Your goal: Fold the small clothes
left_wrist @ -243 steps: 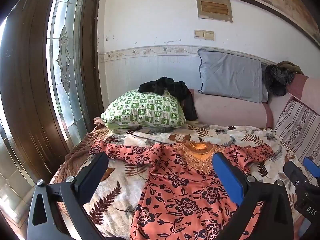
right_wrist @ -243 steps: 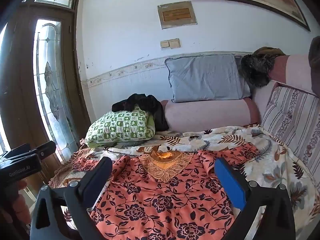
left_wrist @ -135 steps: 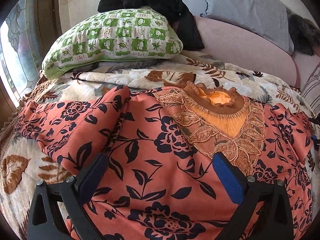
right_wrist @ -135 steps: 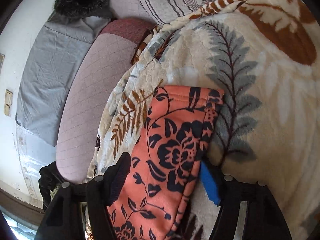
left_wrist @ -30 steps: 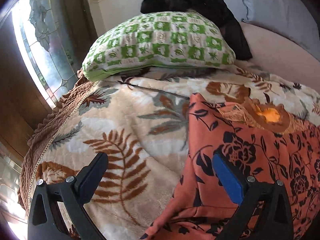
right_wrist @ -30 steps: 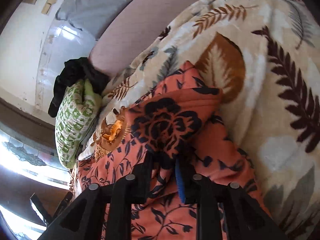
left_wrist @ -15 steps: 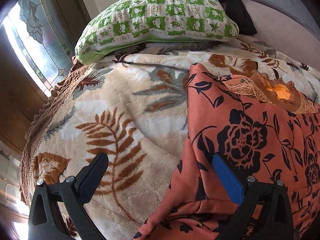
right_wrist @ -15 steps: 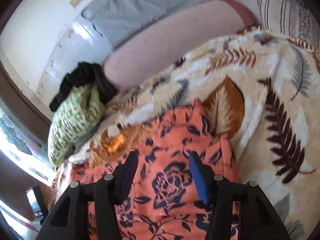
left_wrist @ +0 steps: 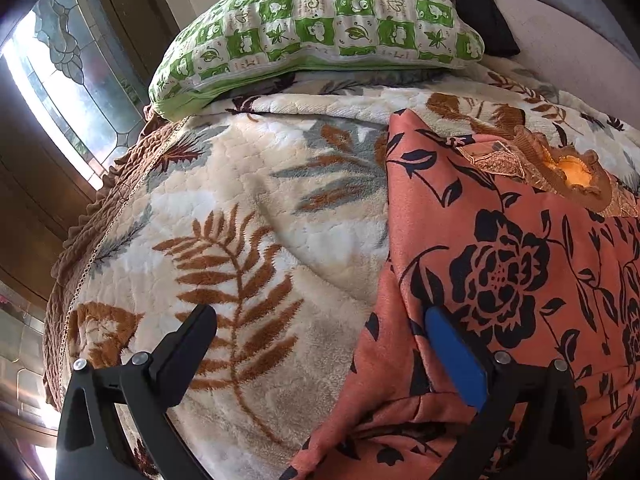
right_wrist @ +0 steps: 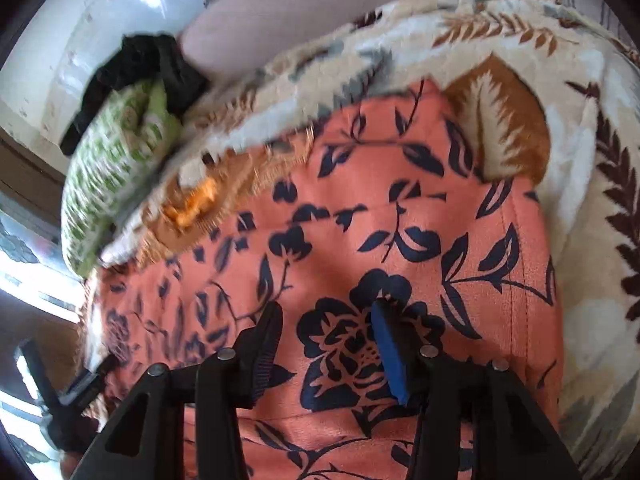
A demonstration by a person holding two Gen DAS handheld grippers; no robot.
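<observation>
An orange dress with black flowers (left_wrist: 520, 264) lies on a leaf-patterned blanket (left_wrist: 240, 216), both sleeves folded in over the body. Its brown lace collar (left_wrist: 560, 168) points toward the pillows. My left gripper (left_wrist: 320, 344) is open at the dress's left folded edge, its blue finger (left_wrist: 452, 352) over the fabric, the black one over the blanket. In the right wrist view my right gripper (right_wrist: 326, 332) is open just above the folded right sleeve of the dress (right_wrist: 400, 220), holding nothing. The other gripper (right_wrist: 60, 396) shows at the lower left.
A green checked pillow (left_wrist: 320, 20) with a black garment (left_wrist: 480, 8) behind it lies at the head of the bed. A pink bolster (right_wrist: 320, 4) lies along the wall. A stained-glass door (left_wrist: 60, 52) stands at the left.
My right gripper let go of the right sleeve, which now lies folded on the dress, and it opened wider. My left gripper moved closer to the dress's left folded edge.
</observation>
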